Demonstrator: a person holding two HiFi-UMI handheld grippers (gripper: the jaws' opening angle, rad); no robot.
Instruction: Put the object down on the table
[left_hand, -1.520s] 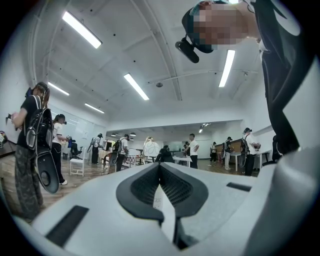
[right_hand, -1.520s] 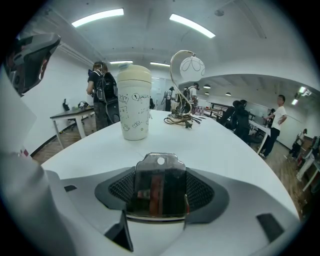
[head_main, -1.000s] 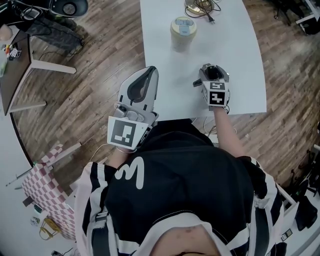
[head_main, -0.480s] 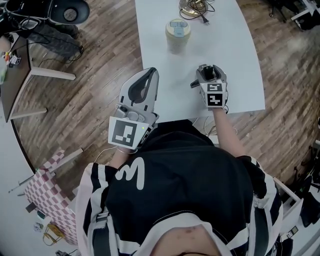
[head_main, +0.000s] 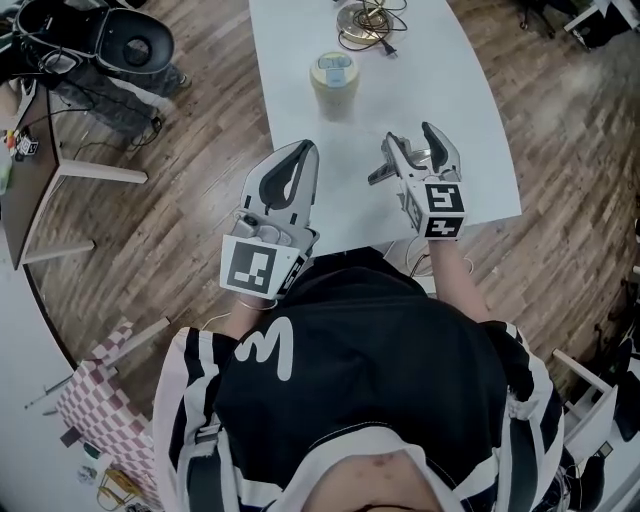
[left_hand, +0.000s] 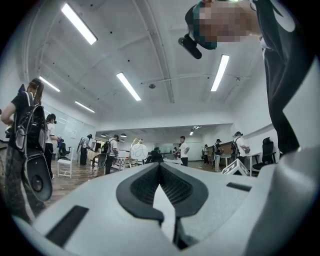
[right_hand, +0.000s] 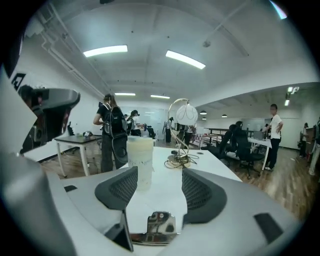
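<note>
Right gripper view shows the right gripper (right_hand: 159, 187) with its jaws wide apart and nothing between them. The lidded cup (right_hand: 140, 160) stands upright on the white table (right_hand: 167, 172) beyond them, untouched. Head view shows the left gripper (head_main: 300, 155) pinched together and empty.

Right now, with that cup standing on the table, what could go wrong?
1. The right tool, jaws apart and empty, points just past the tall cup; a forward nudge could tip it.
2. The left tool, jaws together, hangs at the table edge and might bump it, shaking the cup.
</note>
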